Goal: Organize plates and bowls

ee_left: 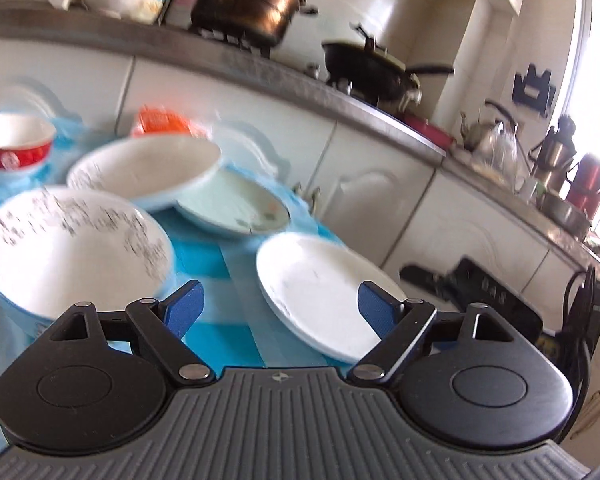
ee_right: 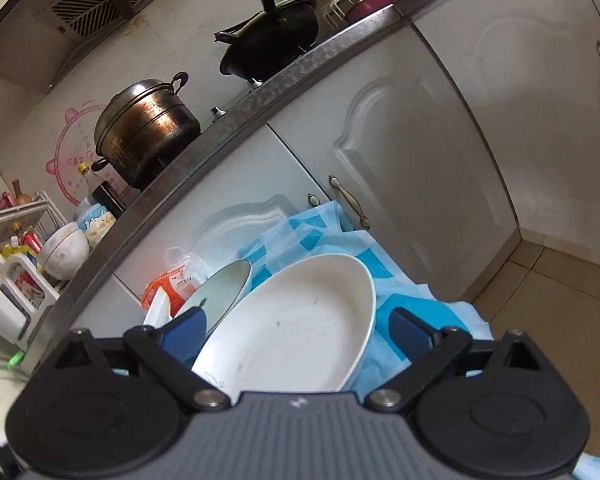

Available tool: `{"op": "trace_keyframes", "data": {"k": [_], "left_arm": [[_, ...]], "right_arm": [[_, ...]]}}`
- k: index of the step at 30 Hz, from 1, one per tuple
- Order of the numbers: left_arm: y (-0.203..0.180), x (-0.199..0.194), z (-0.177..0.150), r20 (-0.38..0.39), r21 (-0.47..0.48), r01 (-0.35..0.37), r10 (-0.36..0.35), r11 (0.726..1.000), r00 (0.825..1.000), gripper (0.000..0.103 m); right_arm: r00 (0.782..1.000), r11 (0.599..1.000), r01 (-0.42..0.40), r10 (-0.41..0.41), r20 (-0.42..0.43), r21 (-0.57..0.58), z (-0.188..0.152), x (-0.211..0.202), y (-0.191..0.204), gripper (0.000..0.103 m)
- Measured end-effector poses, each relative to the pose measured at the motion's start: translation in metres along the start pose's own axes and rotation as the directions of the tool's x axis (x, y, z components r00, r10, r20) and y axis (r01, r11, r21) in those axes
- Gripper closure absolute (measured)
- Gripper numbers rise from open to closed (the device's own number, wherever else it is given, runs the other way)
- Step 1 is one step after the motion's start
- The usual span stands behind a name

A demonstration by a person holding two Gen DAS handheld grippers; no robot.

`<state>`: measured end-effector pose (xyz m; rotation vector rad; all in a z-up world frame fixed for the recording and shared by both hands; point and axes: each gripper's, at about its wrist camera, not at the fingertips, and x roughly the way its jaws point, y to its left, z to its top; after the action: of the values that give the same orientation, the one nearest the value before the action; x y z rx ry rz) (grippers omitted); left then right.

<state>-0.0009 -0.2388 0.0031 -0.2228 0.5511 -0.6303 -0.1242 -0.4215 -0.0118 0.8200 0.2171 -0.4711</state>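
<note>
Brass pot (ee_right: 148, 128) on stove atop counter (ee_left: 228, 60); black wok (ee_right: 272, 36) beside pot; kettle (ee_left: 488, 128), thermos flasks (ee_left: 588, 184) farther along counter; orange packet (ee_right: 172, 284) below counter; checked cloth (ee_left: 204, 252).

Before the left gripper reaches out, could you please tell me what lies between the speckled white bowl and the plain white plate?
Only bare blue checked tablecloth separates the speckled white bowl and plain white plate, as the left wrist view shows.
</note>
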Motion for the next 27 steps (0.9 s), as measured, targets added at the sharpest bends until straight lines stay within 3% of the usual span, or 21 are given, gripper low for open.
{"op": "trace_keyframes", "data": {"k": [6,9,15,18,22,25,27], "left_arm": [[-0.006,0.025,-0.006,-0.084,0.007,-0.054,0.055,0.998,0.995,0.018],[-0.013,0.033,-0.006,-0.084,0.061,-0.092,0.097,0.994,0.992,0.019],[-0.023,0.062,-0.009,-0.119,0.149,-0.143,0.162,0.978,0.980,0.023],[-0.020,0.074,-0.005,-0.147,0.103,-0.140,0.154,0.985,0.977,0.033],[-0.027,0.087,-0.002,-0.146,0.125,-0.168,0.186,0.978,0.972,0.042],[-0.030,0.094,0.001,-0.161,0.104,-0.135,0.151,0.985,0.975,0.052],[-0.033,0.096,0.002,-0.165,0.096,-0.131,0.145,0.987,0.976,0.051]], "right_arm": [[0.999,0.999,-0.034,0.033,0.027,0.033,0.013,0.008,-0.006,0.007],[1.000,1.000,-0.011,0.011,0.012,0.011,0.012,0.016,-0.008,0.007],[0.998,0.999,-0.043,0.044,-0.039,0.031,0.017,0.030,-0.012,0.007],[0.997,0.999,-0.049,0.050,-0.059,0.019,0.017,0.033,-0.010,0.006],[0.994,0.997,-0.074,0.073,-0.076,-0.015,0.015,0.037,-0.004,0.003],[0.995,0.997,-0.067,0.064,-0.080,-0.038,0.014,0.038,0.000,0.002],[0.994,0.997,-0.070,0.067,-0.082,-0.037,0.015,0.037,-0.001,0.002]]}}
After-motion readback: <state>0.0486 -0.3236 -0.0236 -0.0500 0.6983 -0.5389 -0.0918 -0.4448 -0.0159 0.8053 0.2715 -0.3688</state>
